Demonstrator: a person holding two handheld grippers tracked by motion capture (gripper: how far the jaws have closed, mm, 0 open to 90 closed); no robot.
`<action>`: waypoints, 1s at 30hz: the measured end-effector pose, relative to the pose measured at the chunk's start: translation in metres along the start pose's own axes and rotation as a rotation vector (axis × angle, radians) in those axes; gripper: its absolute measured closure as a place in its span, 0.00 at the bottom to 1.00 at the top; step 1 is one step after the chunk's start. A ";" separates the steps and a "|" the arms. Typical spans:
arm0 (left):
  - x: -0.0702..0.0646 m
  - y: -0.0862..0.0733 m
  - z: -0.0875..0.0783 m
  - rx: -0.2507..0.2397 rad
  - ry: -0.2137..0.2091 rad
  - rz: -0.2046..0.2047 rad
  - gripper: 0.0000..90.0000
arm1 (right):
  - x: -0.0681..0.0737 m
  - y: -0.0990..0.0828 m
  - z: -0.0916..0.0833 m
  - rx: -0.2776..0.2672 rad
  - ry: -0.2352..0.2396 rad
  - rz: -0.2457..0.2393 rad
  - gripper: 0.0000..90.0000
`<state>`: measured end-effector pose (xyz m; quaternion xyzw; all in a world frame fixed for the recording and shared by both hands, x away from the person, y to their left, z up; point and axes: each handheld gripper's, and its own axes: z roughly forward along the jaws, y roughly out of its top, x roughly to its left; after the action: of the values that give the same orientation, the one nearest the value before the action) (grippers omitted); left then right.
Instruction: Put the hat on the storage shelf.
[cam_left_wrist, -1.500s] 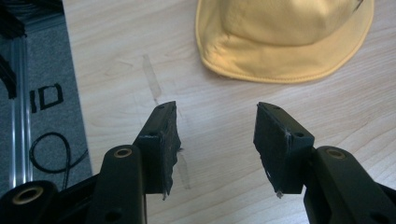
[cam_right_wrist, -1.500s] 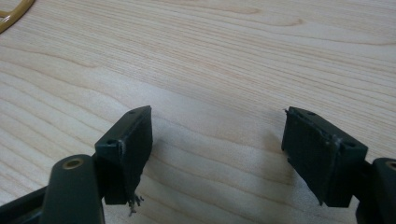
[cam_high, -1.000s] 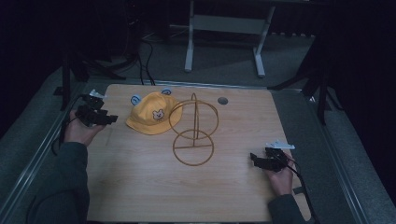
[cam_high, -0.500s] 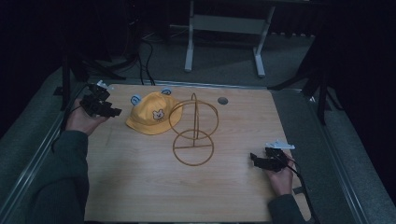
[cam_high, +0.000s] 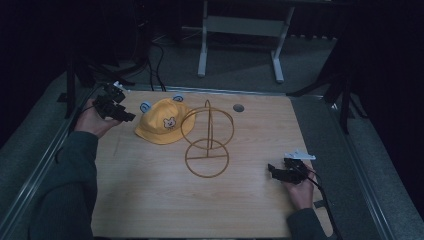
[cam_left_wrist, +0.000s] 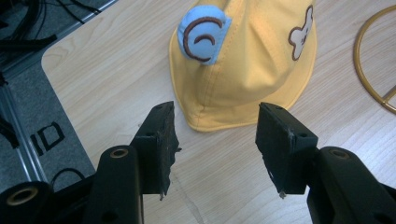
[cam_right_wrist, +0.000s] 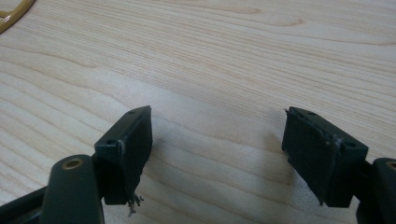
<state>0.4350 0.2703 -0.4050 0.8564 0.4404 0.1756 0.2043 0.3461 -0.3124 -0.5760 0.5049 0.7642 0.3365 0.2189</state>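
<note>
A yellow child's hat (cam_high: 161, 125) with blue ears and a bear patch lies on the wooden table (cam_high: 150, 200), left of a gold wire stand (cam_high: 207, 140) with an upright ring and a round base. My left gripper (cam_high: 125, 116) hovers just left of the hat, held in a hand, its jaws open. In the left gripper view the hat (cam_left_wrist: 243, 65) lies just beyond the open left gripper (cam_left_wrist: 215, 140), brim edge nearest. My right gripper (cam_high: 272, 172) rests low near the table's right front, open over bare wood (cam_right_wrist: 215, 135).
A small round hole (cam_high: 238, 107) sits in the table's far edge. Grey mats flank the table, with cables (cam_high: 150, 60) and a metal frame (cam_high: 240, 30) on the floor behind. The gold stand's base (cam_left_wrist: 373, 60) curves in at the right of the left gripper view.
My left gripper has moved away from me and slightly right, toward the hat's left brim. The right gripper has stayed in place.
</note>
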 end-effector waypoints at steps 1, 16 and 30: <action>0.000 0.000 0.000 0.000 0.000 0.000 0.53 | 0.000 0.000 0.000 0.000 0.000 -0.001 0.27; -0.006 0.025 0.008 0.063 -0.016 0.059 0.53 | 0.000 0.000 0.000 0.000 0.002 -0.001 0.26; -0.013 0.048 0.012 0.089 -0.016 0.094 0.53 | 0.000 0.000 0.000 0.000 0.003 -0.003 0.26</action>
<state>0.4667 0.2320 -0.3925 0.8858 0.4054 0.1583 0.1611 0.3462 -0.3122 -0.5761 0.5033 0.7653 0.3370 0.2180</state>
